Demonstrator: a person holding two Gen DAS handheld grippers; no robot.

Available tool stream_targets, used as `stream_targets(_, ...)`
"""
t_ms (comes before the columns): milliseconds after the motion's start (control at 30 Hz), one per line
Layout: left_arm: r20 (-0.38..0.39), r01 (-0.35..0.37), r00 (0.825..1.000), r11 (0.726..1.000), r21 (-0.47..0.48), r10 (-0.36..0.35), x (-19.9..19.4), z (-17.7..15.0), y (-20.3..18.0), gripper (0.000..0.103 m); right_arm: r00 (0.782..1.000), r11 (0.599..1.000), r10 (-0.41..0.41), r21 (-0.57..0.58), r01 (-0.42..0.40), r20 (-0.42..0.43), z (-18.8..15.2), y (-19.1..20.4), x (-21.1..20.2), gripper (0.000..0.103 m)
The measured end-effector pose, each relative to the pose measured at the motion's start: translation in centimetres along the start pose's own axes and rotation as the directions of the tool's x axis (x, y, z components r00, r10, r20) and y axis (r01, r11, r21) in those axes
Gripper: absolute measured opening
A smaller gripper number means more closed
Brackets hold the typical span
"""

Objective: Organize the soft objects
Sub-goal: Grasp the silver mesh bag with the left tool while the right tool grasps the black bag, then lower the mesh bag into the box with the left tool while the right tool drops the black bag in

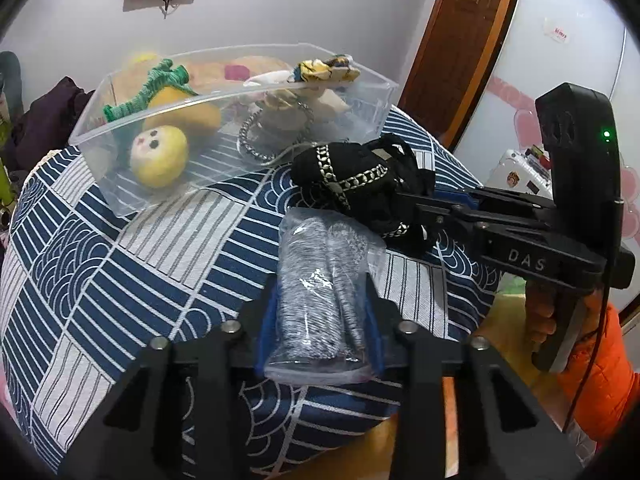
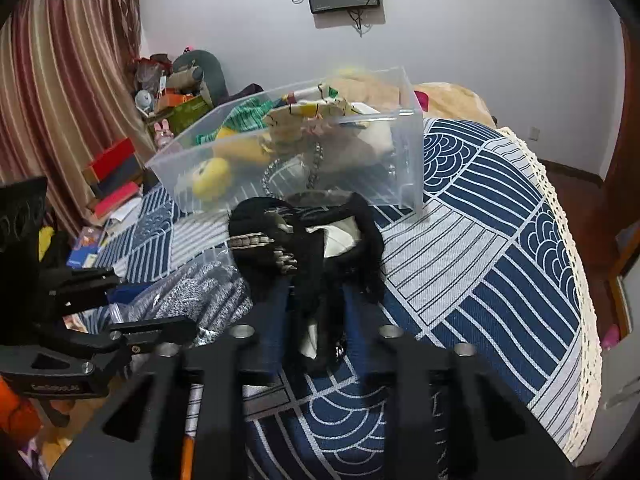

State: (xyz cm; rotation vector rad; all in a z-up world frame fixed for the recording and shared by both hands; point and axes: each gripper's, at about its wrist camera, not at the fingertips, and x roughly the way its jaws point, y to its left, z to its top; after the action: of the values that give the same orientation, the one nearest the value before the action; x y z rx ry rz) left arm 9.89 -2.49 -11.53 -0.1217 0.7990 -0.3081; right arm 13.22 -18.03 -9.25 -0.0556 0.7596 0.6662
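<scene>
Left gripper [image 1: 320, 320] clamps bagged grey knitwear [image 1: 320, 280] at 6 o'clock; right gripper [image 2: 316, 312] pinches black chain-trimmed garment [image 2: 304, 240], centre; clear bin [image 1: 132, 120] at 11 o'clock on patterned cloth [image 1: 120, 260].

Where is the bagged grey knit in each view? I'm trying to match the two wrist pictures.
Left wrist: the bagged grey knit sits low centre, shut between the left gripper fingers.
Right wrist: it lies at lower left, beside the black garment that the right gripper holds.
Shared landmark: the clear plastic bin behind both.
</scene>
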Motion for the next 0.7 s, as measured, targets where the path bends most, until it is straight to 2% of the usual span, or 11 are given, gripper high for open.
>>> stream_targets(200,0.049,-0.031,0.998,0.999,-0.02,0.032,-2.1,0.4,1.2,0.029,1.0,0.999,-0.006,-0.032,0.007,0.023,0.1,0.9,-0.7,0.014)
stream_targets(400,0.131,-0.065,0.989,0.997,-0.03,0.069,-5.1,1.8,1.9,0.029,0.996,0.998,0.002,-0.066,0.004,0.089,1.0,2.2,-2.7,0.013)
stream_targets(567,0.216,-0.102,0.971,0.994,-0.03,0.106,-7.5,3.8,2.3,0.029,0.986,0.997,0.01,-0.082,0.004,0.169,2.7,3.0,-4.6,0.013)
stream_targets(700,0.281,-0.137,0.949,0.99,-0.047,0.144,-9.3,6.2,3.0,0.03,0.968,0.996,0.009,-0.086,0.013,0.25,4.7,3.4,-5.9,0.013)
